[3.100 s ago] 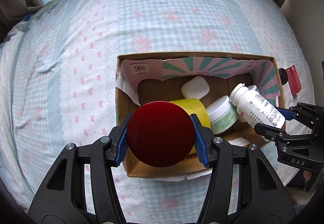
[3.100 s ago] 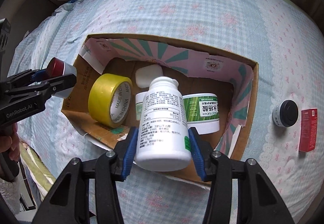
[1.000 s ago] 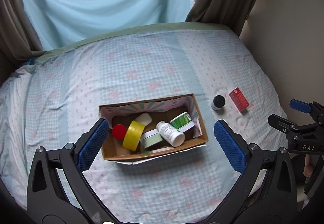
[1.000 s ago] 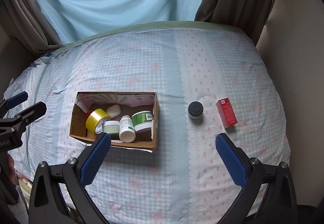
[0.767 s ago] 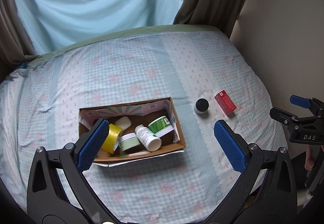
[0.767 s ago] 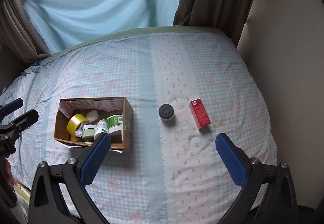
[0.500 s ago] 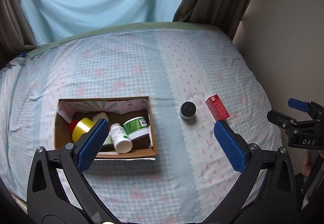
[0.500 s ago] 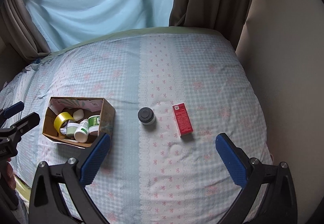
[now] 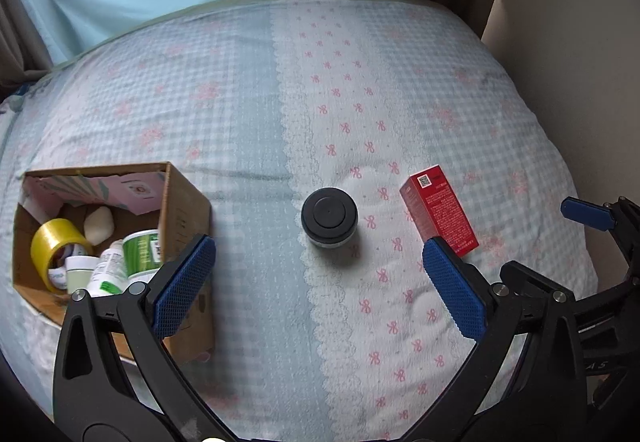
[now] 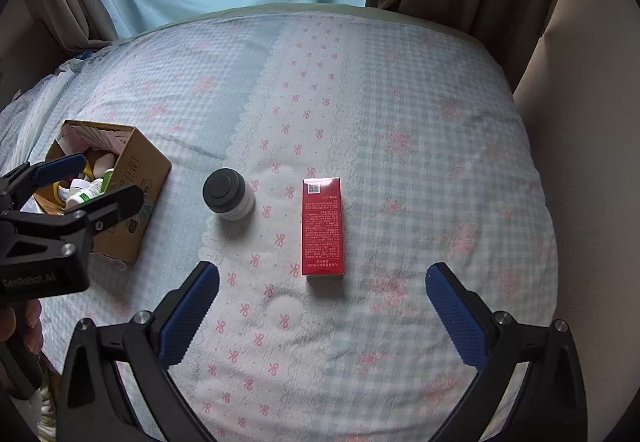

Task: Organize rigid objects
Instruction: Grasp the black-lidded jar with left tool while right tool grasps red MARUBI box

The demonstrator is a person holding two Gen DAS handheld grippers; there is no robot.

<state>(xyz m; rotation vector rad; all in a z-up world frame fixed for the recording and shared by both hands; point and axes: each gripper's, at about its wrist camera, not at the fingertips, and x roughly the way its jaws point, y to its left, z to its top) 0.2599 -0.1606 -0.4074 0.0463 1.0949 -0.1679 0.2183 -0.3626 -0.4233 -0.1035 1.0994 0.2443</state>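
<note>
The flat red cardboard carton (image 10: pixel 323 227) lies on the checked bed (image 10: pixel 420 122) dead ahead of the right tongs (image 10: pixel 322 316), its long axis running straight away between their wide-apart, empty fingers. The round black-lidded jar (image 9: pixel 329 216) stands just left of it, ahead of the left tongs (image 9: pixel 320 288), also spread and empty. One carton and one jar remain outside; the open brown cardboard box (image 9: pixel 186 210) holds at least five items.
</note>
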